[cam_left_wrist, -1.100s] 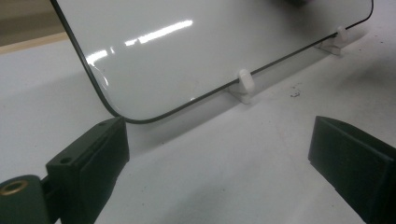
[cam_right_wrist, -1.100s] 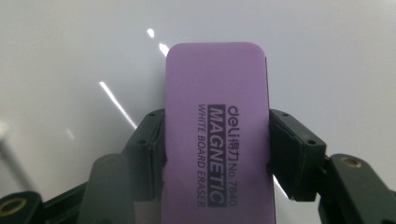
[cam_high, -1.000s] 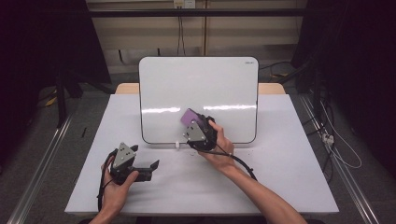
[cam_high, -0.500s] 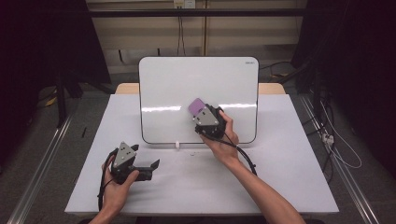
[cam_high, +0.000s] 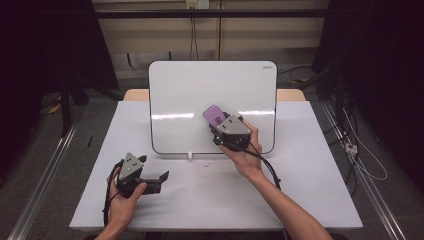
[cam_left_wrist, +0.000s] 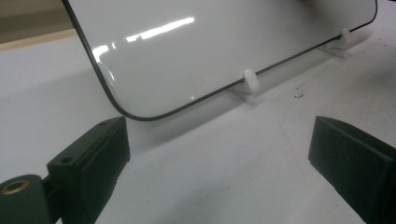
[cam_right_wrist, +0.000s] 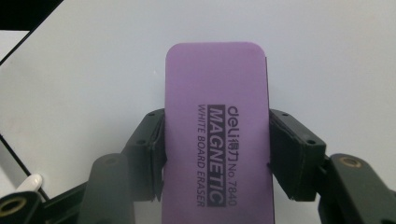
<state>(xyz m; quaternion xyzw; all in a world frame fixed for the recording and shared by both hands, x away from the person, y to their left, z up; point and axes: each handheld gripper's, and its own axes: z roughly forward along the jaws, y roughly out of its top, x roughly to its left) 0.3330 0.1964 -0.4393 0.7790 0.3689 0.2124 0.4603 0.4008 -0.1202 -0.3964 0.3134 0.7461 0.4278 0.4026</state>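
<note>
Right gripper (cam_high: 220, 125) pressing a purple eraser (cam_right_wrist: 217, 126) to the whiteboard (cam_high: 200, 95).
Its fingers (cam_right_wrist: 292, 154) are clamping the eraser's long sides, its face lying between them against the board. The left gripper (cam_left_wrist: 224, 158) is resting on the counter (cam_high: 200, 195), fingers spread wide, the board's lower corner just beyond them.

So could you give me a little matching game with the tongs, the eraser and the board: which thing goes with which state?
Things:
1. purple eraser
2. whiteboard
3. left tongs
4. right tongs

States:
A. open, holding nothing
B. propped up on small white feet
C. shut on the eraser
D. gripped by its two long sides

Pairs: 1-D, 2-B, 3-A, 4-C
</note>
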